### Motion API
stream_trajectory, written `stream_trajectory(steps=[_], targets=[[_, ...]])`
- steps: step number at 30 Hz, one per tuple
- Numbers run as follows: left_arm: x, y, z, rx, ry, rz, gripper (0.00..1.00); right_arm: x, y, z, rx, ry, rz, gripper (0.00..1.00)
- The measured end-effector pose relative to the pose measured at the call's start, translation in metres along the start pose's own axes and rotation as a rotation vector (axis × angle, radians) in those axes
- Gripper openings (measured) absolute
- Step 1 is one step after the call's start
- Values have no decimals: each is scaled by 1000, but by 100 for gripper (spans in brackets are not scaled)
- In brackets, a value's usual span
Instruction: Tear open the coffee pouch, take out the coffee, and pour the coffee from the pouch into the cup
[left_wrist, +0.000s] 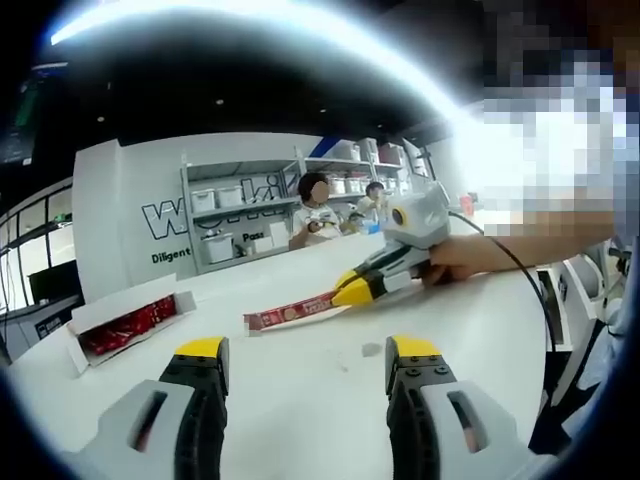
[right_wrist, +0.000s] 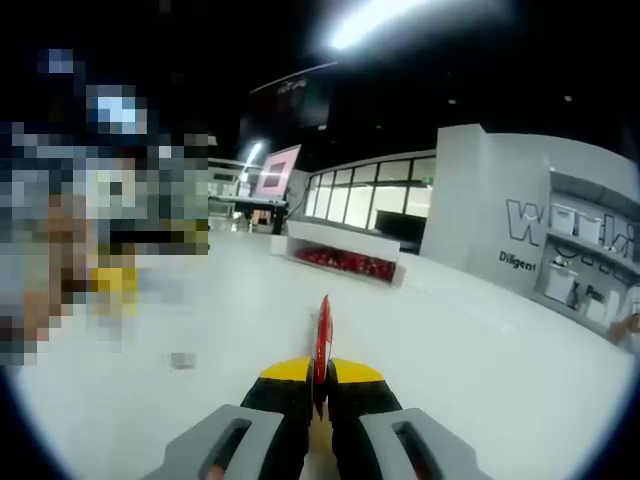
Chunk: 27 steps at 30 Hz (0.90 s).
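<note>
While box (left_wrist: 128, 325) holds red pouches, right hand-held gripper (left_wrist: 352, 290) pinches pouch (left_wrist: 290, 312)

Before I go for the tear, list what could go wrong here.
1. The right gripper pinches the red coffee stick by one end only; a hard pull may slip it free.
2. The left gripper is open and apart from the stick, so a mistimed grab could miss.
3. No cup is in sight; coffee might spill on the white table.

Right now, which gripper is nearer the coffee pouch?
Right. The right gripper is shut on the coffee pouch; the left gripper hangs open, short of it.
</note>
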<state>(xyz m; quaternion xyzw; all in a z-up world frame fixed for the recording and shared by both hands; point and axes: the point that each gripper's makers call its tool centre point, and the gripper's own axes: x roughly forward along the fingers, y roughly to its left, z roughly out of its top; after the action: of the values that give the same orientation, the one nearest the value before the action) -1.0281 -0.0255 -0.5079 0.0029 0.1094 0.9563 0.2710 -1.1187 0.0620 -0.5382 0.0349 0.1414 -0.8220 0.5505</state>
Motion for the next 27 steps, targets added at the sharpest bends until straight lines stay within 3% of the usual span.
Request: stream_trajectory(steps=[27], targets=[[1, -3, 2, 10, -4, -16, 65, -2, 2, 0, -14, 6, -9, 7]])
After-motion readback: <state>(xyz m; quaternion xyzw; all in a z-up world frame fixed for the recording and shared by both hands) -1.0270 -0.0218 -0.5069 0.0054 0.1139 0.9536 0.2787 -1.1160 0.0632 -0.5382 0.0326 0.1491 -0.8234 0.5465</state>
